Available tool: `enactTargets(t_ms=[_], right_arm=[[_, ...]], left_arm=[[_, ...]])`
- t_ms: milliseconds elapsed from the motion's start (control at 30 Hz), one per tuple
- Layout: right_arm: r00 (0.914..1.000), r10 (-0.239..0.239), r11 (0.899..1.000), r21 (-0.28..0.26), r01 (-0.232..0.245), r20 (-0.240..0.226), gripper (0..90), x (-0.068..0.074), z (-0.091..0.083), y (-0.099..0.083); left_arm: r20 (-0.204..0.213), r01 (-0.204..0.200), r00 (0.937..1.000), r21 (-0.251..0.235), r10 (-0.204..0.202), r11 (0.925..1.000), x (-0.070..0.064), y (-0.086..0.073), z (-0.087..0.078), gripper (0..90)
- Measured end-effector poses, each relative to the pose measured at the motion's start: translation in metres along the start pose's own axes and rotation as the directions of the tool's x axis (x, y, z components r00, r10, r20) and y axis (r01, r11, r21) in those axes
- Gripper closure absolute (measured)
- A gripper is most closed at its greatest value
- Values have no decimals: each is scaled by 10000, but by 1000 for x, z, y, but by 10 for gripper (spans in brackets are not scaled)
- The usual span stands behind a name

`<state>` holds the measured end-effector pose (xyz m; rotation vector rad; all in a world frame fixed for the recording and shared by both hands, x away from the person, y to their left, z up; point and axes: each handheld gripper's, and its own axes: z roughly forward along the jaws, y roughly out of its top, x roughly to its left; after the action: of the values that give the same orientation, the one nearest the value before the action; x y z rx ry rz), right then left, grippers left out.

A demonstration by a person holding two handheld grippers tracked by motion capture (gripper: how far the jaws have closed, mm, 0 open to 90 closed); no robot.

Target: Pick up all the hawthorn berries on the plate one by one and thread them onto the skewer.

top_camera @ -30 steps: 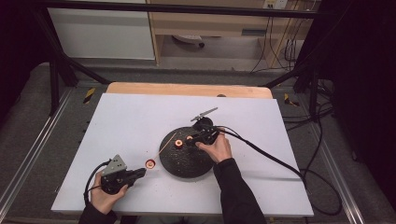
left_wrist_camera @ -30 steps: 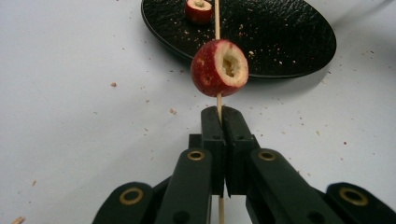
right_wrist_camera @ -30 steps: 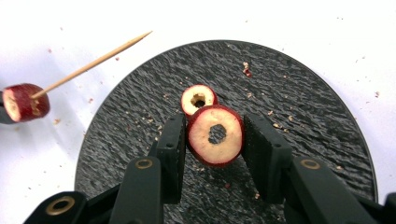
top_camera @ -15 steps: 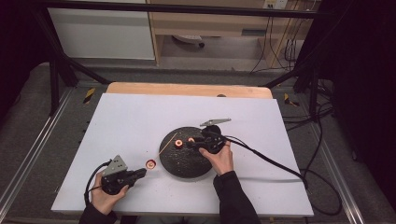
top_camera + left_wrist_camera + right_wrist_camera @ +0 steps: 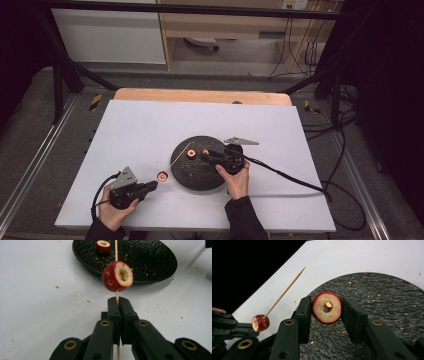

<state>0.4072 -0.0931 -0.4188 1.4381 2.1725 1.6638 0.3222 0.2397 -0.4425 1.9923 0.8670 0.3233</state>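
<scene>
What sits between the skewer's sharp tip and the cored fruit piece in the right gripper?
Nothing. In the right gripper view, the skewer tip points past the cored fruit piece held in the right gripper; between them is just bare white table and plate rim.

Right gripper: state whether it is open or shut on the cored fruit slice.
Shut on it. In the right gripper view, both fingers press the sides of the cored fruit slice above the black plate.

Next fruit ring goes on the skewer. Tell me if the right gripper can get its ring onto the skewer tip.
Probably yes. The right gripper holds the cored ring, and the skewer tip in the left gripper points free over the plate, nothing between.
</scene>
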Motion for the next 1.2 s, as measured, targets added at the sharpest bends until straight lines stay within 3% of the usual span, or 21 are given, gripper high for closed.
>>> enactTargets(t_ms=[200,400,533,733,1000,1200], right_arm=[[9982,598,9950,-793,-604,-98,613,0,-1,-10],[9959,904,9853,-1451,-905,-76,613,0,-2,-18],[9927,1190,9782,-1691,-1203,-180,614,0,-2,-21],[9919,1251,9702,-2067,-1266,-205,613,1,-3,-23],[9878,1535,9528,-2611,-1547,-251,614,3,-4,-21],[9857,1650,9340,-3156,-1674,-345,615,3,-7,-15]], left_arm=[[7,-31,10000,-23,31,10000,-1,0,0,882],[-3,-8,10000,-22,8,10000,-3,0,1,882],[-8,8,10000,-35,-8,10000,-4,0,2,882],[-41,58,10000,-76,-59,10000,-5,0,3,882],[-70,109,9999,-193,-110,9998,-9,2,5,882],[-71,167,9998,-327,-169,9993,-12,3,7,882]])
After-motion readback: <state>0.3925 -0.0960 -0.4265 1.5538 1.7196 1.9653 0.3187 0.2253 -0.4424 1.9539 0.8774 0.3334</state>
